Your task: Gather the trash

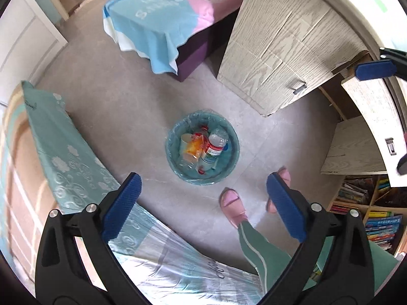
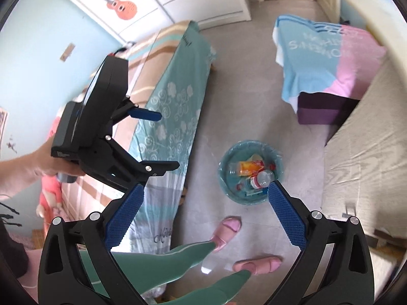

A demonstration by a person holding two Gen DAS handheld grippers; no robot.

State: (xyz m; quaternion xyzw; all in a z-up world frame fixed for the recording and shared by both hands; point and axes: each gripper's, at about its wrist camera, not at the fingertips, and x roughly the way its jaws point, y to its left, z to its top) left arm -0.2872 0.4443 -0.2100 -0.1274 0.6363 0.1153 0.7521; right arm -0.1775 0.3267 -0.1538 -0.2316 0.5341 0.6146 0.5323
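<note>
A round bin with a blue liner stands on the grey floor; it also shows in the right wrist view. Inside lie a clear plastic bottle with a red label, an orange wrapper and a paper cup. My left gripper is open and empty, high above the floor, near the bin's side. My right gripper is open and empty, also held high. The left gripper shows in the right wrist view, over the bed edge.
A bed with a teal flowered sheet runs along the left. A bench under a blue and pink cloth stands beyond the bin. A wood-grain cabinet and a bookshelf are at the right. The person's pink slippers stand near the bin.
</note>
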